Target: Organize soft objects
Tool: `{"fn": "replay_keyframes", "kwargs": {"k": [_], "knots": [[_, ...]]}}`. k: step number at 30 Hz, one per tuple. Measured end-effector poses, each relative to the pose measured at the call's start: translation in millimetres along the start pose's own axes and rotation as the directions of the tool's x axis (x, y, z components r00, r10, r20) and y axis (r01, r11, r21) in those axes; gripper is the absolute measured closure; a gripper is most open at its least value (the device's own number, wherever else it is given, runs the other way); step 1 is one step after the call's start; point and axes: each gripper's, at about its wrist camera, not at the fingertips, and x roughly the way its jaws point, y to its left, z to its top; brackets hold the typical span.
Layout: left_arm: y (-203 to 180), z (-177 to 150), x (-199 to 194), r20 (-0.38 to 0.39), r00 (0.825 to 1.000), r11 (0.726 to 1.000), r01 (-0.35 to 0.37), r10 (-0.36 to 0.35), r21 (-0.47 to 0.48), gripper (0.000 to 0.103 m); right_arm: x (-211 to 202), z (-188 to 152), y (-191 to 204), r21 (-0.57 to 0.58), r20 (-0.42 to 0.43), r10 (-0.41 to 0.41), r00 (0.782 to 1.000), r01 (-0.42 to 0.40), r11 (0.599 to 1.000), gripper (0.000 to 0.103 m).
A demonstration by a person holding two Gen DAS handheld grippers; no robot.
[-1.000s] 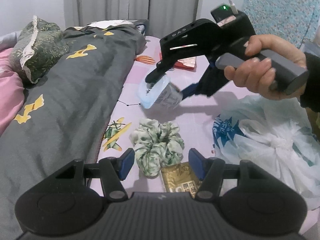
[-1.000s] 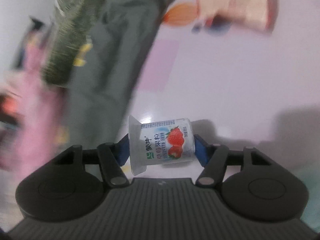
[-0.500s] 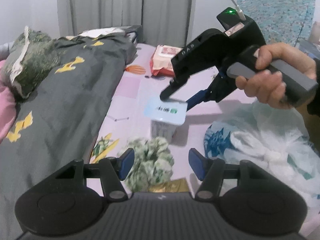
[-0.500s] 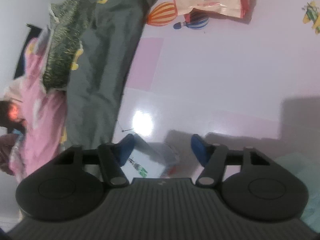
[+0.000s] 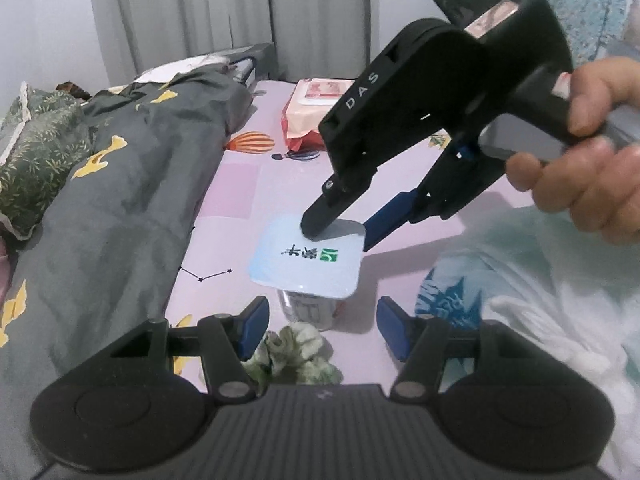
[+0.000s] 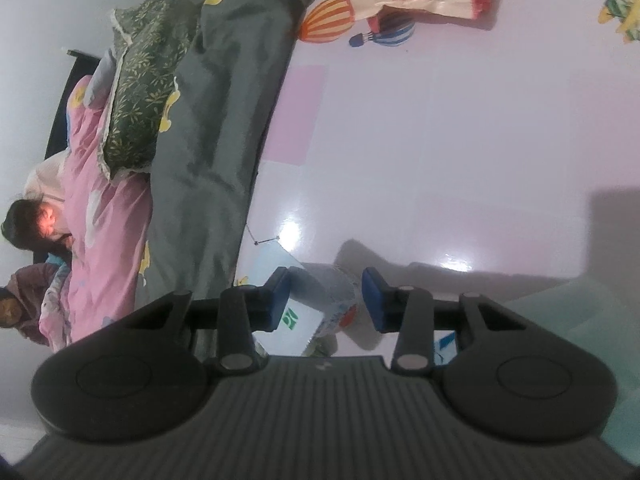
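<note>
A yogurt cup (image 5: 310, 270) with a white foil lid stands upright on the pink mat, just beyond a green and white scrunchie (image 5: 298, 354). My right gripper (image 5: 334, 234) hovers over the cup's far rim, open, its fingers apart and holding nothing. In the right wrist view the cup (image 6: 316, 312) sits low between the open fingers of the right gripper (image 6: 325, 294). My left gripper (image 5: 320, 330) is open and empty, with the scrunchie between its fingertips and close to the camera.
A dark grey quilt (image 5: 120, 200) with yellow shapes lies along the left. A pack of wet wipes (image 5: 316, 112) lies at the back. A white plastic bag (image 5: 540, 300) sits at the right. A green patterned pillow (image 5: 36, 152) rests on the quilt.
My right gripper set the yogurt cup upright on the mat and opened, letting it go. My left gripper moved forward, so the scrunchie now lies nearer under it.
</note>
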Motion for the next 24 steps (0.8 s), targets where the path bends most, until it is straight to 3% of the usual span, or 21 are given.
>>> {"fn": "replay_keyframes", "kwargs": {"k": [5,13,24], "knots": [[6.3,7.2,17.0,-0.029,1.0,0.999,-0.008,0.006,-0.048,0.042,7.9,5.0,1.3,-0.013,-0.014,0.039,0.999,-0.04,0.999,0.064],[14.4,13.5,25.3,-0.052,0.999,0.993,-0.012,0.006,-0.121,0.053,7.0,1.6,7.5,-0.05,-0.001,0.081,0.997,-0.081,0.996,0.082],[4.9,22.2,-1.6,-0.016,1.0,0.993,0.002,-0.004,-0.12,0.053,-18.7,-10.9,14.9,-0.043,0.04,0.089,0.995,-0.087,0.995,0.083]]}}
